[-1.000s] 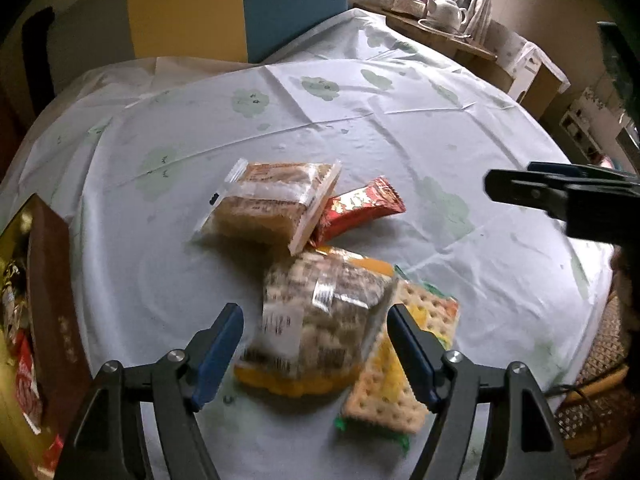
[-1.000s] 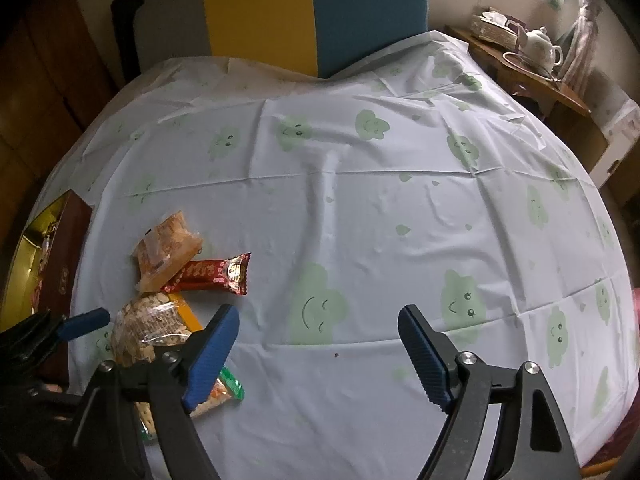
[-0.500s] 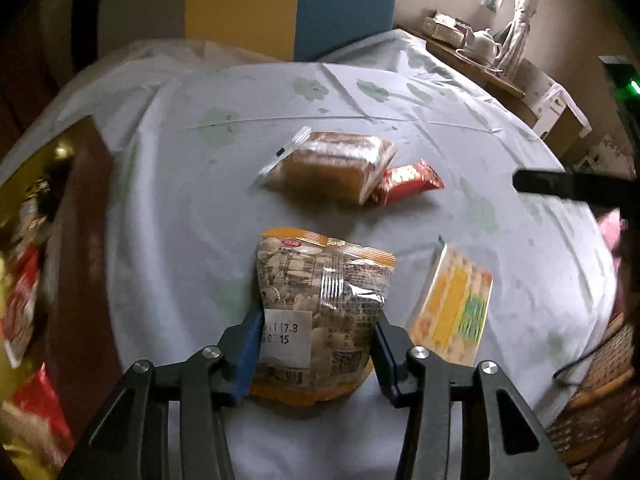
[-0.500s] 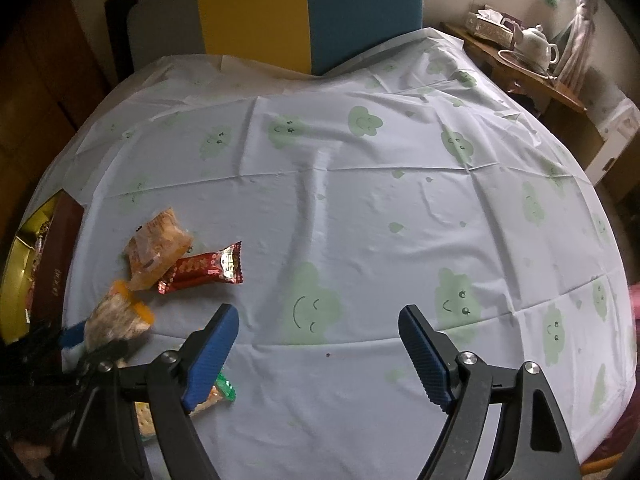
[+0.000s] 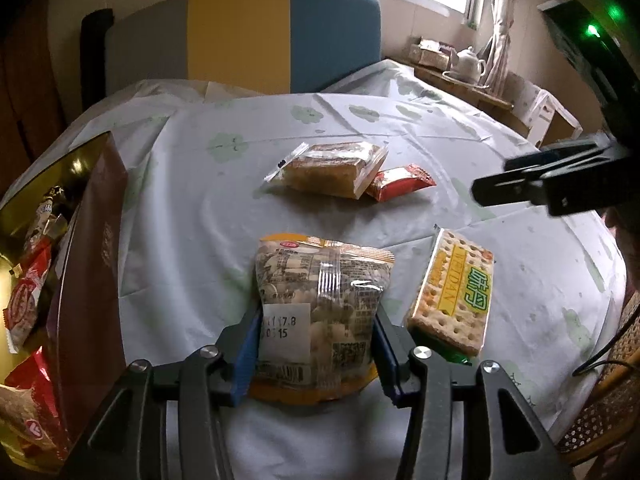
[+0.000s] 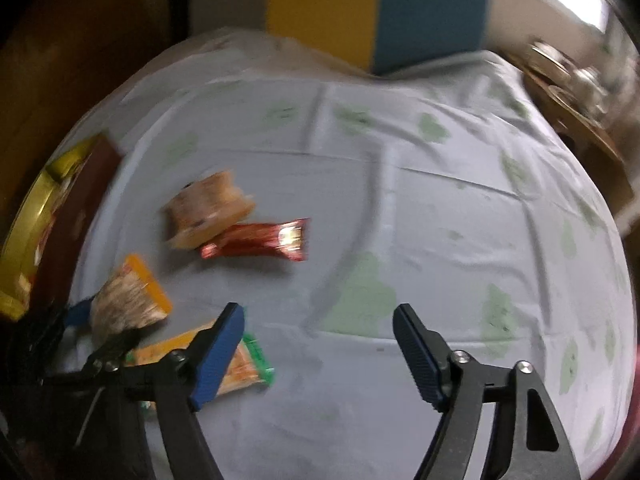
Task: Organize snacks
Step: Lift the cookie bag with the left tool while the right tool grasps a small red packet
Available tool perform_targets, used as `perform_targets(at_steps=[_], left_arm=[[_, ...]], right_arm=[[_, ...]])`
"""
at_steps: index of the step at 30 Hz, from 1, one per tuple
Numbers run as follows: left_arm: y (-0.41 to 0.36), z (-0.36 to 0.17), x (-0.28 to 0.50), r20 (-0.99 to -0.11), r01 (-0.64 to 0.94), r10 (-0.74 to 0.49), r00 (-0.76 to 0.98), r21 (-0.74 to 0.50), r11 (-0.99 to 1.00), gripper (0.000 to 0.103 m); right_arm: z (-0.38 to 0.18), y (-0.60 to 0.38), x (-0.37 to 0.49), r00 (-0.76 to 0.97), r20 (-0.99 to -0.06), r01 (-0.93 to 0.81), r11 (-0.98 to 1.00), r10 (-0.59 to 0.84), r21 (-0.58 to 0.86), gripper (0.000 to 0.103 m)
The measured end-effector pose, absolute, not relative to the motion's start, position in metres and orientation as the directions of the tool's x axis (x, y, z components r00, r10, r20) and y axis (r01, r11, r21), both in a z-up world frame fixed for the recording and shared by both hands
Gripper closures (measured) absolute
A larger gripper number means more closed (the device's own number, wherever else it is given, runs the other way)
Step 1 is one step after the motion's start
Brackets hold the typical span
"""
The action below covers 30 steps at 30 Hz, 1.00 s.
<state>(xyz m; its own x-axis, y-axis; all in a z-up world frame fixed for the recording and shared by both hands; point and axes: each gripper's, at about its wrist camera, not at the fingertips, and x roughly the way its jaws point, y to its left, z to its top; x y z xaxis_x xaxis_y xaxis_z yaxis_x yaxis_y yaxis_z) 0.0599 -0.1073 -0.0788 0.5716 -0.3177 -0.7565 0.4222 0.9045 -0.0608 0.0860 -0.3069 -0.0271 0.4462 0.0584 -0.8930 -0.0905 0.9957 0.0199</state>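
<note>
Brown box with gold lining (image 5: pixel 96 248) sits at far left on the cloud-print surface (image 5: pixel 192 216), snacks inside. My left tongs (image 5: pixel 316 344) are clamped on a clear orange-edged bag of puffed snacks (image 5: pixel 320 304), jaws easing open slightly. Yellow-green cracker pack (image 5: pixel 456 292) lies just right. My right tongs (image 6: pixel 318 348) stand apart, closing, nothing between.

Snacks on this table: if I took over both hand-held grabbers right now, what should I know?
Left gripper: fingers clamp the clear nut bag with orange edges.
Right gripper: holds nothing, closing, over bare tablecloth.
On the table: green-yellow cracker pack, clear-wrapped cake slice, red foil bar.
Done: several snacks lie in the brown-and-gold box.
Left: box the nut bag and those three.
</note>
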Motion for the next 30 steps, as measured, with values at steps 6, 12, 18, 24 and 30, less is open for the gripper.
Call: perform_targets(at_steps=[6,12,18,24,30], left_arm=[[-0.107,-0.082,0.057,-0.731,0.426,-0.332,0.596,-0.063,0.903,0.051],[-0.106,-0.084,0.053,-0.718,0.439,-0.344,0.605,-0.060,0.897,0.049],[-0.107,-0.085,0.053,-0.712,0.447,-0.351,0.608,-0.059,0.893,0.049],[-0.107,-0.085,0.051,-0.707,0.447,-0.354,0.612,-0.060,0.893,0.049],[-0.105,-0.085,0.051,-0.706,0.447,-0.358,0.611,-0.066,0.892,0.048]], right_arm=[[-0.032,-0.271,0.111,0.411,-0.911,-0.313,0.945,0.040,-0.100,0.035],[-0.047,-0.248,0.146,0.365,-0.930,-0.449,0.882,0.032,-0.146,0.035],[-0.061,-0.225,0.170,0.314,-0.949,-0.551,0.816,0.009,-0.175,0.036],[-0.065,-0.236,0.160,0.242,-0.970,-0.534,0.839,0.037,-0.101,0.080],[-0.063,-0.278,0.133,0.215,-0.971,-0.392,0.920,0.102,0.009,0.080]])
